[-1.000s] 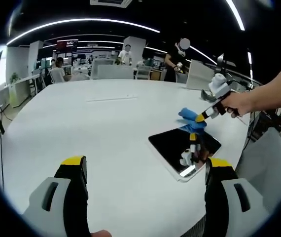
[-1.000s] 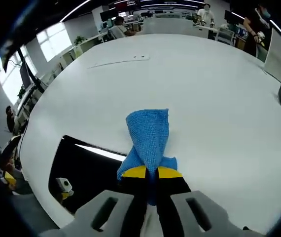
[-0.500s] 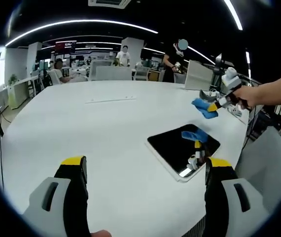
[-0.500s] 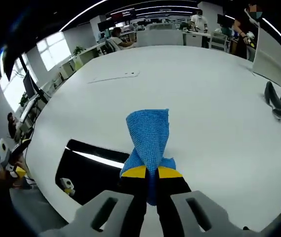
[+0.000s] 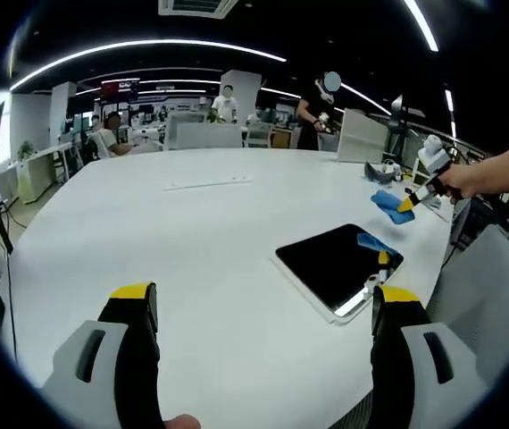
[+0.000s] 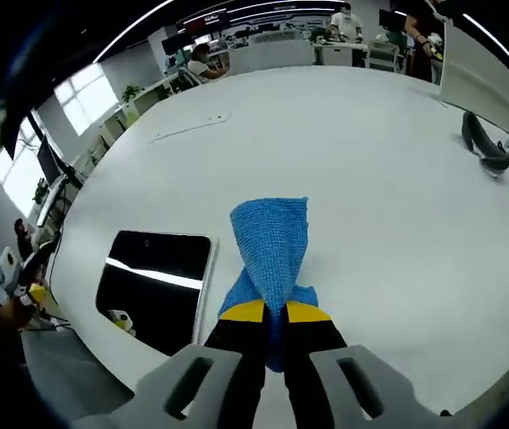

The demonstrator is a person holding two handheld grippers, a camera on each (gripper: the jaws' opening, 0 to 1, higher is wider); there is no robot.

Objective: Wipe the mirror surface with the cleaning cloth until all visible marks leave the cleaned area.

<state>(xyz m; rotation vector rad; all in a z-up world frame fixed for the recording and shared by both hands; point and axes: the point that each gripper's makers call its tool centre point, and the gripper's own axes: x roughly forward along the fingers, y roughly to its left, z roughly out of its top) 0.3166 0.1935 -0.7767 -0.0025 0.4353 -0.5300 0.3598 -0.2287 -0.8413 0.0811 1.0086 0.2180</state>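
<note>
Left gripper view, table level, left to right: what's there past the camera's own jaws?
Flat strip on the table → mirror → blue cleaning cloth, shut in the right gripper → person's hand holding that gripper.

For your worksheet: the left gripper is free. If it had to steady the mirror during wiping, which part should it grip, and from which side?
Probably the near edge of the mirror, approached low from the left gripper's side. It lies flat on the white table, so only its thin rim can be pinched; that also leaves the glass free for the blue cloth.
</note>
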